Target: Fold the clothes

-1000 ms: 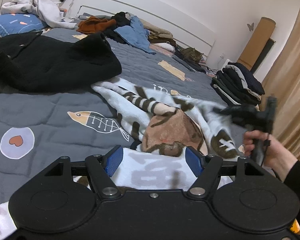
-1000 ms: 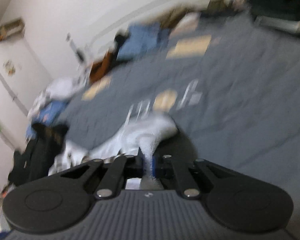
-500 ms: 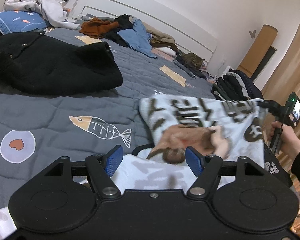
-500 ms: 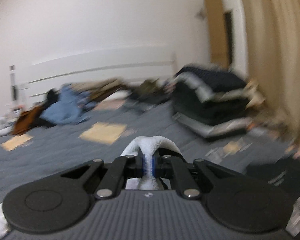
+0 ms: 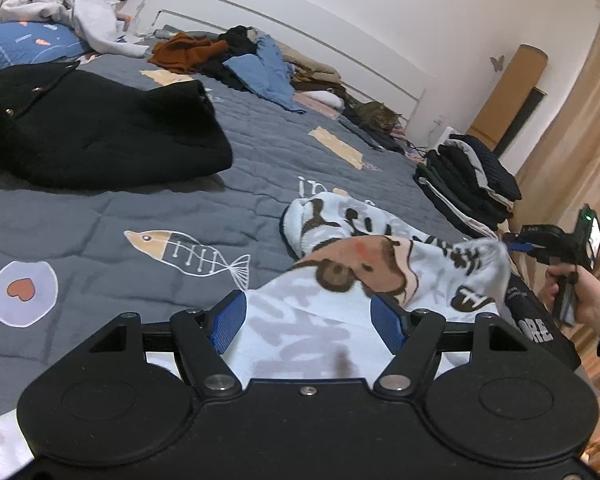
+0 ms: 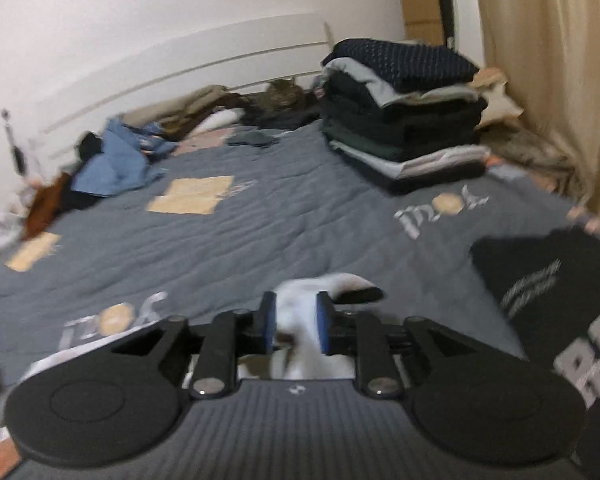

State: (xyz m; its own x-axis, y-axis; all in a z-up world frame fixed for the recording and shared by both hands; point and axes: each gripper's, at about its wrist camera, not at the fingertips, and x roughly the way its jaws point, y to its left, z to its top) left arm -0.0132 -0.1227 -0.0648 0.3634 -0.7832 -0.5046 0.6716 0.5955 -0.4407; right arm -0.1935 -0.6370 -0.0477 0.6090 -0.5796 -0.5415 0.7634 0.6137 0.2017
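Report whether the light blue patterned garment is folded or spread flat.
Partly folded: the light blue patterned garment lies doubled over itself in a rumpled heap on the grey bedspread, one corner lifted toward the right tool.

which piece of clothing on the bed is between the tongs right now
The pale blue fleece with brown cartoon print. It runs between both tongs; the black coat, the blue garment and the folded dark stack lie apart on the quilt.

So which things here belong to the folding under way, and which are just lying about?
In the job:
- light blue printed fleece garment
- left gripper, astride it
- right gripper, opening, fleece between its jaws

Lying about:
- black coat
- folded stack
- cat
- blue shirt
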